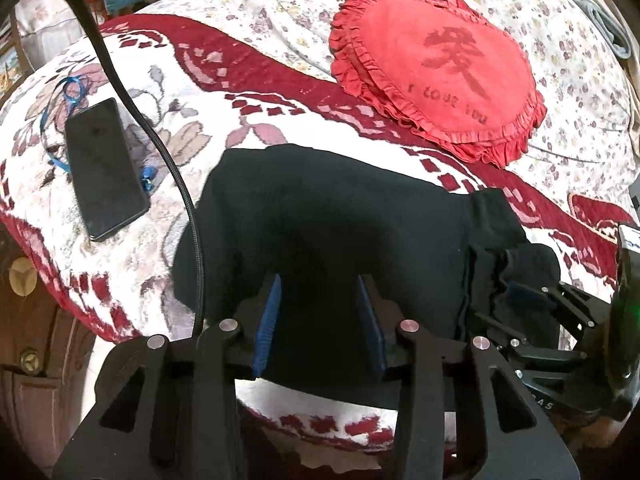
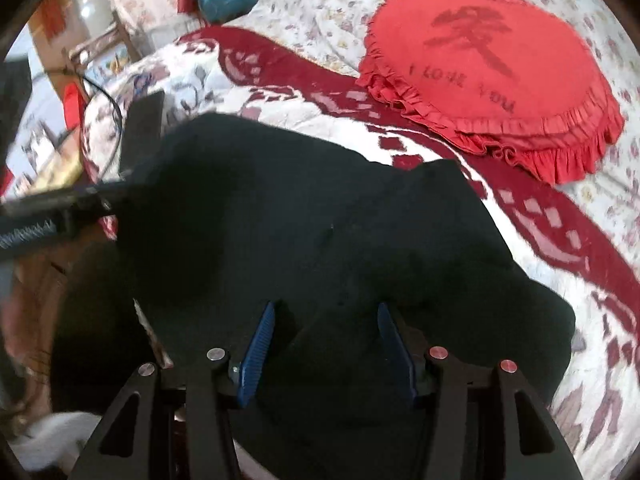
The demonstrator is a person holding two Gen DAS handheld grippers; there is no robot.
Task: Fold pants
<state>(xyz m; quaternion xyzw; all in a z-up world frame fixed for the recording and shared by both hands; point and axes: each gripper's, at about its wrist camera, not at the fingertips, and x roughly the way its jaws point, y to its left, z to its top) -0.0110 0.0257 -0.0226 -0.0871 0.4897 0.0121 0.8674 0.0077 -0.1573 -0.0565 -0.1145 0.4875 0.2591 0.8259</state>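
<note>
Both grippers, left [image 1: 318,300] and right [image 2: 326,328], jaws spread over pants [image 1: 320,208], pinching nothing. Risk: released fold springs open; cable [image 1: 188,208] snags phone [image 1: 105,168].

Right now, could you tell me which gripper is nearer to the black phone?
Left. The left gripper sits over the pants, just right of the phone; the right gripper is farther right.

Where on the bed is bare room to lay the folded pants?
Free: blanket strip between phone, black pants and red cushion; floral sheet beyond the cushion. Crowded: near edge, where both grippers and the pants sit.
</note>
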